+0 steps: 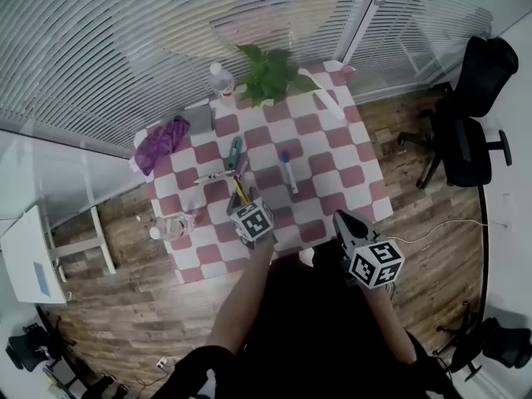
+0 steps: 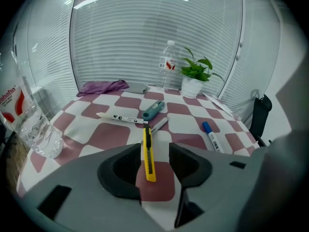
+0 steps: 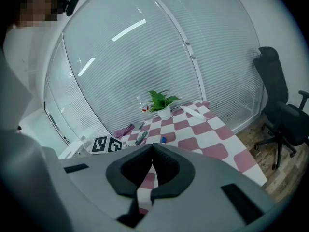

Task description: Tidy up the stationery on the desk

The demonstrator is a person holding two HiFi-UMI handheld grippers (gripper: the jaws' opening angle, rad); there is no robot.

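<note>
Yellow cutter is seen lying lower centre on the checked table, between the spread jaws of the left gripper, not gripped; the right gripper (jaws closed, empty) is held at the table's lower-right edge

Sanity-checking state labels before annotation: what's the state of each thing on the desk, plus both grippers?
left gripper, jaws open, yellow utility knife seen between them, ungripped.
right gripper, jaws shut, empty.
yellow utility knife, lying flat.
teal cutter, lying flat.
white marker, lying flat.
blue-capped marker, capped, lying flat.
water bottle, upright, capped.
clear bottle, upright.
purple cloth, crumpled.
potted plant, upright.
</note>
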